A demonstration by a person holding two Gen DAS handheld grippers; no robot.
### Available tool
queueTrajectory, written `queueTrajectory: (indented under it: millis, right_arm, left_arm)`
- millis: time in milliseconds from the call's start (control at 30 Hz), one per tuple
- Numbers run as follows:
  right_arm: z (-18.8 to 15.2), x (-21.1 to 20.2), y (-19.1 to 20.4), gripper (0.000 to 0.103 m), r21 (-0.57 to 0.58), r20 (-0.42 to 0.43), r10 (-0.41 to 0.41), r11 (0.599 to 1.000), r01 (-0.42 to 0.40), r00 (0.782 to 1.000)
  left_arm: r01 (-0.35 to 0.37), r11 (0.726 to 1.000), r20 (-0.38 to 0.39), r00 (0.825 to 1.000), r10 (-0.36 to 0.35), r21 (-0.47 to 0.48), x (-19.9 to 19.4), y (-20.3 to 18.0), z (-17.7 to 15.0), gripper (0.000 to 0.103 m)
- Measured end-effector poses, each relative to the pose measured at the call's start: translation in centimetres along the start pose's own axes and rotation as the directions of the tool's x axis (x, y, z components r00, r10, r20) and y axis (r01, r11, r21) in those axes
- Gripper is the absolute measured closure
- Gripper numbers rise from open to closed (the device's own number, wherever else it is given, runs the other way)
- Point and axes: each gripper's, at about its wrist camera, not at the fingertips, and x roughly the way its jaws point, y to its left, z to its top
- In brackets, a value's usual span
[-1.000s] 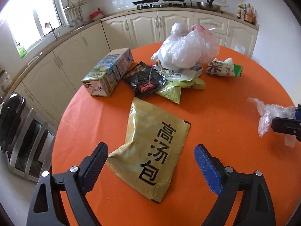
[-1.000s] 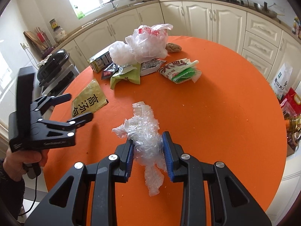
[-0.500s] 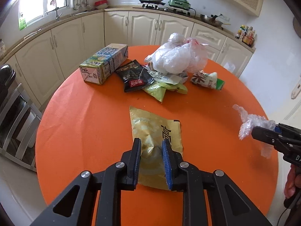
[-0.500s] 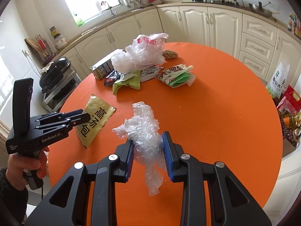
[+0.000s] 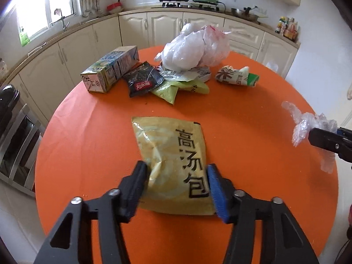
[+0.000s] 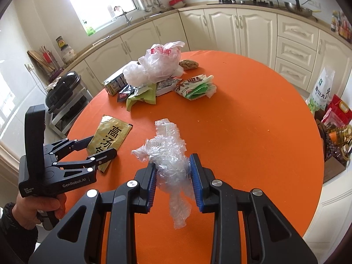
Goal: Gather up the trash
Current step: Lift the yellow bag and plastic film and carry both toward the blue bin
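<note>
The left gripper (image 5: 177,177) has just been opening; its jaws now stand spread, straddling the near end of the gold soup packet (image 5: 173,165), which lies flat on the orange table (image 5: 253,118) (whether the pads touch the packet's edges cannot be told). The right gripper (image 6: 173,175) is pressed together on a wad of clear plastic wrap (image 6: 170,160), held above the table, well apart from the packet.

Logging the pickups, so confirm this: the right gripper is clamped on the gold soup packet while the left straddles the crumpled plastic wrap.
Swapped. The right wrist view shows the right gripper shut on the crumpled plastic wrap; the left gripper straddles the gold soup packet, fingers having just been opening.
</note>
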Motion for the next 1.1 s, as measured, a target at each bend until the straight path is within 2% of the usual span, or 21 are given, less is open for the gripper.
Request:
queueTrajectory:
  millis: [167, 467, 700, 833, 933, 1100]
  right_arm:
    - [0.1, -0.4, -0.1, 0.074, -0.001, 0.007, 0.002, 1.000, -0.002, 1.000]
    - [-0.2, -3.2, -2.2, 0.074, 0.046, 0.060, -0.020, 0.999, 0.017, 0.998]
    - [-0.8, -9.7, -6.5, 0.074, 0.138, 0.173, -0.104, 0.987, 0.080, 0.980]
    - [-2.0, -14.2, -10.1, 0.074, 0.220, 0.230, -0.188, 0.966, 0.137, 0.955]
    - [-3.5, -17.2, -13.6, 0.074, 0.295, 0.242, -0.269, 0.936, 0.193, 0.932]
    - [-7.6, -20.6, -20.7, 0.074, 0.446, 0.200, -0.397, 0.851, 0.277, 0.896]
  left_arm:
    - [0.061, 0.998, 0.002, 0.998, -0.061, -0.034, -1.4, 0.0, -0.6, 0.069]
    - [0.169, 0.984, 0.090, 0.981, -0.173, 0.050, -6.6, -4.6, 0.8, 0.071]
    - [0.240, 0.957, 0.148, 0.953, -0.264, 0.161, -11.1, -10.6, 2.0, 0.071]
    - [0.282, 0.928, 0.153, 0.933, -0.324, 0.244, -12.6, -15.3, 2.3, 0.071]
    - [0.325, 0.896, 0.137, 0.915, -0.378, 0.302, -12.6, -19.0, 2.6, 0.071]
    - [0.410, 0.825, 0.053, 0.884, -0.465, 0.390, -11.2, -26.1, 2.4, 0.071]
